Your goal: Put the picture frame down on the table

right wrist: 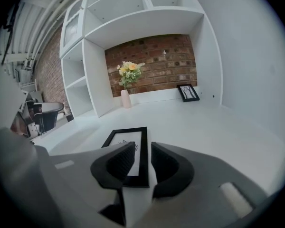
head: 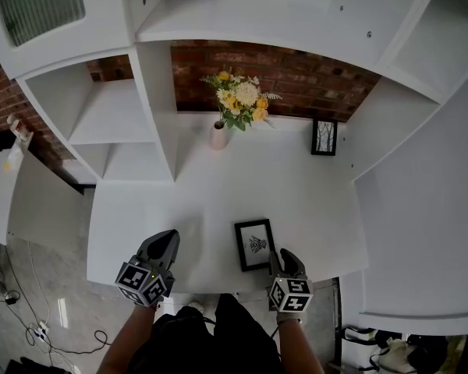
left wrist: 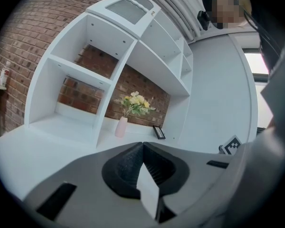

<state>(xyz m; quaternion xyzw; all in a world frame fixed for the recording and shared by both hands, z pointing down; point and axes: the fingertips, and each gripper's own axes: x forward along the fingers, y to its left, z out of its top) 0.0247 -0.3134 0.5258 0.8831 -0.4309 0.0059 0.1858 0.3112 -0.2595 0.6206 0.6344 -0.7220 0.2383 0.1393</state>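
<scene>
The picture frame point(head: 254, 245) is seen lying flat on the white table point(head: 195, 201), near its front edge. The right gripper point(head: 285, 257) is held at about 4 o'clock of the frame, just beside its near corner; its jaws are parted by a narrow gap, and no pad is seen pressing on the frame. The left gripper point(head: 165, 240) is held at 9 o'clock of the frame, well apart, with its jaws closed together on nothing. A vase of flowers point(head: 219, 135) is placed at 11 o'clock.
</scene>
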